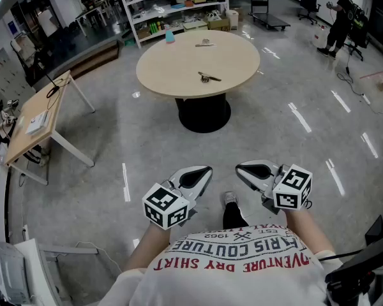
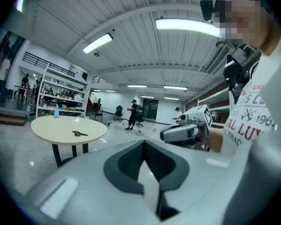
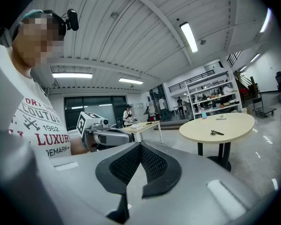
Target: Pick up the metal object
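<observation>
The metal object (image 1: 209, 77) is a small dark tool lying near the middle of the round beige table (image 1: 179, 75), far ahead of me. It also shows on the table in the left gripper view (image 2: 79, 134) and in the right gripper view (image 3: 217, 133). I hold both grippers close to my body, over the floor and well short of the table. My left gripper (image 1: 201, 174) is shut with nothing in it, its pads meeting (image 2: 144, 144). My right gripper (image 1: 246, 169) is shut and empty too (image 3: 140, 146).
A light blue bottle (image 1: 170, 36) and a small pale item (image 1: 205, 43) sit at the table's far side. A wooden desk (image 1: 35, 116) stands at the left, shelves (image 1: 172, 5) behind the table. A person (image 1: 341, 14) stands at the far right.
</observation>
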Demonstrator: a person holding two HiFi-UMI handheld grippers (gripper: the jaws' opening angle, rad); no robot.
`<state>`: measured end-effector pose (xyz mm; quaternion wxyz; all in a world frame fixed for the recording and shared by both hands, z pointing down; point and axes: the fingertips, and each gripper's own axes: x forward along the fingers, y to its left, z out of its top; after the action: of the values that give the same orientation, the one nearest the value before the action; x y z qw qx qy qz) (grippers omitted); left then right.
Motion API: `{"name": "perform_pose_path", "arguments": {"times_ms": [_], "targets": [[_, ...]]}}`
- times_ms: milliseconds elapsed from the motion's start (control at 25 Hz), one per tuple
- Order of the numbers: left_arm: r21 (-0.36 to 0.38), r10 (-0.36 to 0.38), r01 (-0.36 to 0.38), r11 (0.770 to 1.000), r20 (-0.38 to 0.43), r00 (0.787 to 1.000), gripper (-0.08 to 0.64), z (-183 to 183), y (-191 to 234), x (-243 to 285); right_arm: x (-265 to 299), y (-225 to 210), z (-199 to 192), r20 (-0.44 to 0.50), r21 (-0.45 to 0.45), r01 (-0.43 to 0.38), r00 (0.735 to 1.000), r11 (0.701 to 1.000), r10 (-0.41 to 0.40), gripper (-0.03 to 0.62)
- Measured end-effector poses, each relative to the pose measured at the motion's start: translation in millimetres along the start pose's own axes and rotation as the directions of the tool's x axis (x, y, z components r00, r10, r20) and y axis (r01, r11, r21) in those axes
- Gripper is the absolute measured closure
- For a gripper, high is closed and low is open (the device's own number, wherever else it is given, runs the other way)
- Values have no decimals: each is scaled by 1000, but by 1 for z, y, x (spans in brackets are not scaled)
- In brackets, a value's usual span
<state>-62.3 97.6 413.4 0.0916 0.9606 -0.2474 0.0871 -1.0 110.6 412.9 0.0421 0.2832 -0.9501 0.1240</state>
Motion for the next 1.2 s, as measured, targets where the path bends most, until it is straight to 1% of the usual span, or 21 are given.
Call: {"name": "perform_pose_path", "arguments": {"times_ms": [120,200,320,440,520,600,680,800,920,1120,1200], "targets": [[-8,14,-14,1000,-11,1000,557,0,51,48,23,-65,4,3,1,-10,1000,1000,10,591],[-14,15,-15,1000,-11,1000,557,10,86,83,36,-113,15,7,0,-9,1000,1000,9,591],[8,29,-29,1000,-17,999,557,39,140,139,53,-189,42,22,-5,-1,1000,1000,1,591],[68,44,-42,997,-24,999,557,78,183,191,61,-258,77,43,-20,9,999,1000,-8,591],[99,39,-38,994,-11,999,557,101,205,218,67,-294,101,69,-36,11,998,999,-9,591],[93,24,-24,995,2,1000,557,113,221,235,76,-319,120,87,-59,10,996,998,-5,591],[72,19,-18,997,-1,1000,557,111,232,244,86,-334,129,96,-71,0,995,997,7,591],[57,35,-34,998,-20,999,557,104,253,255,99,-353,132,87,-68,-13,996,998,19,591],[45,42,-41,998,-23,999,557,106,281,263,119,-375,134,80,-56,-18,997,998,23,591],[20,18,-17,1000,-28,999,557,98,334,278,159,-411,129,64,-37,1,998,999,2,591],[23,25,-25,999,-34,999,557,98,355,291,169,-429,129,67,-23,5,998,1000,-4,591]]}}
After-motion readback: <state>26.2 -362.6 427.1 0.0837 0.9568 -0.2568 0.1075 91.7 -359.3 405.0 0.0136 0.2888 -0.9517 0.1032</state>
